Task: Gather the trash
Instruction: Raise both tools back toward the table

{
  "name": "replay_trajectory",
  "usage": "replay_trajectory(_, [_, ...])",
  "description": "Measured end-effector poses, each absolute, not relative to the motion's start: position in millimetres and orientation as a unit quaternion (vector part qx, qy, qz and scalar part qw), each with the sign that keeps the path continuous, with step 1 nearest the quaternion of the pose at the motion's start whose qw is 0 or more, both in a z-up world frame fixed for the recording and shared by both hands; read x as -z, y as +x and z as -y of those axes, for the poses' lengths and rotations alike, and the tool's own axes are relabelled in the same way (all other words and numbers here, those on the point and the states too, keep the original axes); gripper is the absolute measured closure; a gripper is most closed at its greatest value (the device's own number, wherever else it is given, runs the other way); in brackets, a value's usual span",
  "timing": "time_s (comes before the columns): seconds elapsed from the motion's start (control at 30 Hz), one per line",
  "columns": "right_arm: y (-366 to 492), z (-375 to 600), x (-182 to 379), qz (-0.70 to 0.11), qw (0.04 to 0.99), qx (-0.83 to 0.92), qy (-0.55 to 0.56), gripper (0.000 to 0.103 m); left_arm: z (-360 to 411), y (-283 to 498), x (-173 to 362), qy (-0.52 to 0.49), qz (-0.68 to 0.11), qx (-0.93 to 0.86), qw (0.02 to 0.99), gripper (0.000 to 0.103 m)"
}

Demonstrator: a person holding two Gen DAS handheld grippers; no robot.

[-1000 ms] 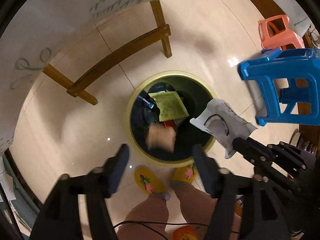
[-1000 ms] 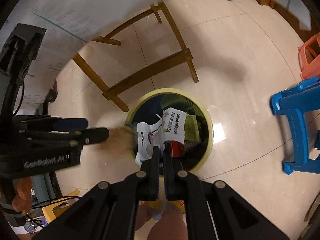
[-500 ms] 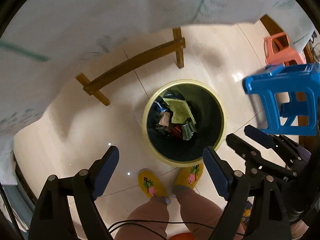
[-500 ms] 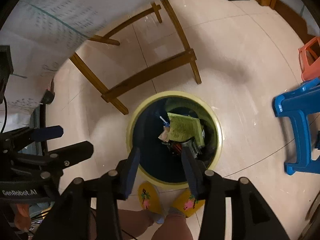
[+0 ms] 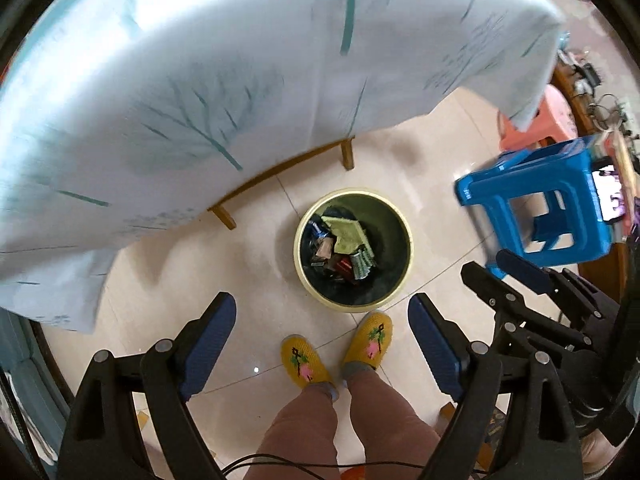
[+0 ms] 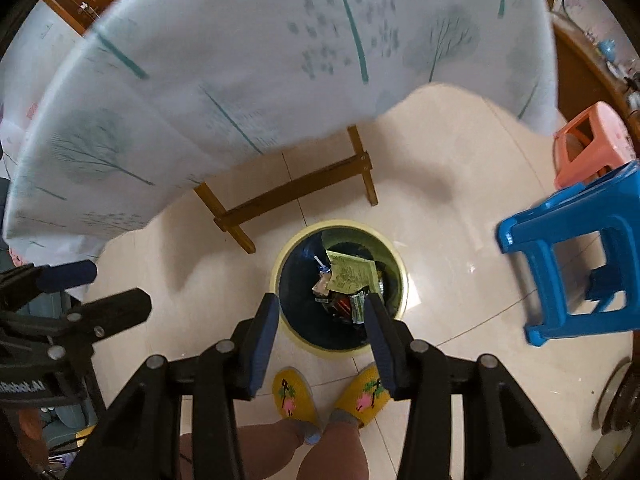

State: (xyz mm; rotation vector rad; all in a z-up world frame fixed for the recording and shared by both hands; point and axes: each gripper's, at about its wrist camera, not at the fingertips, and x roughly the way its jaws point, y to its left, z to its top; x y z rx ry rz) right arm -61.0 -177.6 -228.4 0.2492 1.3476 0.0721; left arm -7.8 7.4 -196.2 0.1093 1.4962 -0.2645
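Observation:
A dark bin with a yellow rim (image 5: 354, 308) (image 6: 340, 350) stands on the tiled floor, straight below both grippers. Inside lie a green packet (image 5: 348, 234) (image 6: 352, 276) and several small wrappers. My left gripper (image 5: 320, 304) hangs high above the floor, open wide, with nothing between its blue pads. My right gripper (image 6: 320, 300) is open too and empty, its fingers framing the bin's near half. Each gripper shows in the other's view: the right gripper (image 5: 500, 270) at the right edge, the left gripper (image 6: 122, 286) at the left edge.
A table draped in a white cloth with a tree pattern (image 5: 200, 80) fills the upper half, its wooden legs and crossbar (image 6: 296, 196) just beyond the bin. A blue stool (image 5: 552, 208) and a pink stool (image 6: 592, 140) stand to the right. The person's feet in yellow slippers (image 5: 304, 360) touch the bin's near side.
Both grippers rose well above the bin. The right gripper opened and the white wrapper it held is gone from its jaws. The left gripper opened wider.

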Motion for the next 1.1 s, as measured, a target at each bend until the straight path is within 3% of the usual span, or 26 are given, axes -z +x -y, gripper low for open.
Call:
replay_trajectory(0.6, [-71, 155, 32, -0.51, 0.855, -0.026, 0.09, 0.059, -36, 6, 0, 0.062, -0.528, 0.175, 0.829, 0.015])
replay_trajectory(1.1, [-27, 152, -37, -0.435, 0.898, -0.011, 0.06, 0.059, -47, 39, -59, 0.062, -0.453, 0.186, 0.87, 0.015])
